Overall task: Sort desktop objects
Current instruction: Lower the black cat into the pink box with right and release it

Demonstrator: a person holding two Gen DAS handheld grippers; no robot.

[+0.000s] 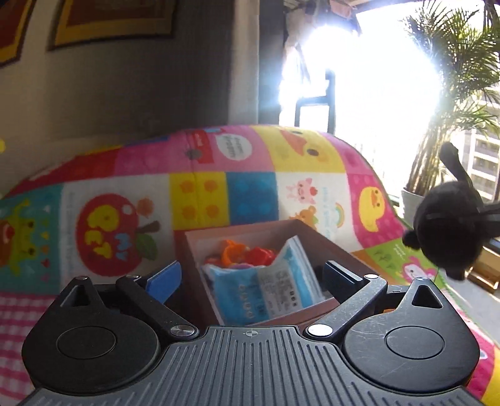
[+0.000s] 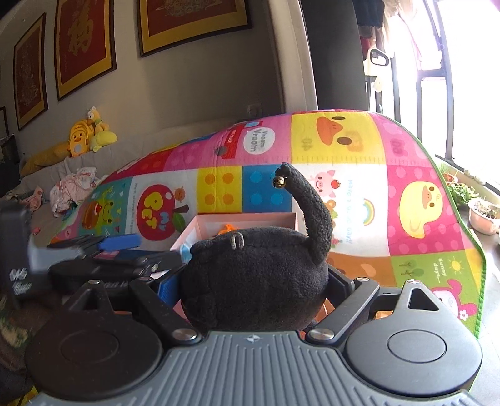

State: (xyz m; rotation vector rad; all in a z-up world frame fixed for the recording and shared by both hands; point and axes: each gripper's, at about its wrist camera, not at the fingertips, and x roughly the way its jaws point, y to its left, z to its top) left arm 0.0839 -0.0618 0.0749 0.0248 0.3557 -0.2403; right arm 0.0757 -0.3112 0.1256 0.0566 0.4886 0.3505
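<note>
Step in hand, as I judge it: carrying one item to the container. The right gripper [image 2: 253,290] pinches a black plush toy [image 2: 259,274] between its blue-padded fingers, held clear of the surface, tail up with a small brass bell [image 2: 279,181] at the tip. From the left wrist view the same toy hangs at the right edge, above the mat's right side.

The left gripper [image 1: 250,281] is spread wide and holds nothing; it hovers just before the near edge of the box [image 1: 293,226].

Box: one, brown outside, pale inside, open-topped, sitting on the play mat [image 1: 200,200] toward its near middle. Inside it: one blue-and-white packet [image 1: 268,284] leaning on the near wall, and orange and red plastic pieces [image 1: 247,254] behind it; their number I cannot tell.

Next move, my estimate: bring the toy over the box opening, lower it, then part the fingers. The packet takes up much of the space, so the toy may sit proud.

Count: two grippers, one plush, one box, one packet, one mat. Far off, framed pictures [image 2: 190,22] hang on the wall.
</note>
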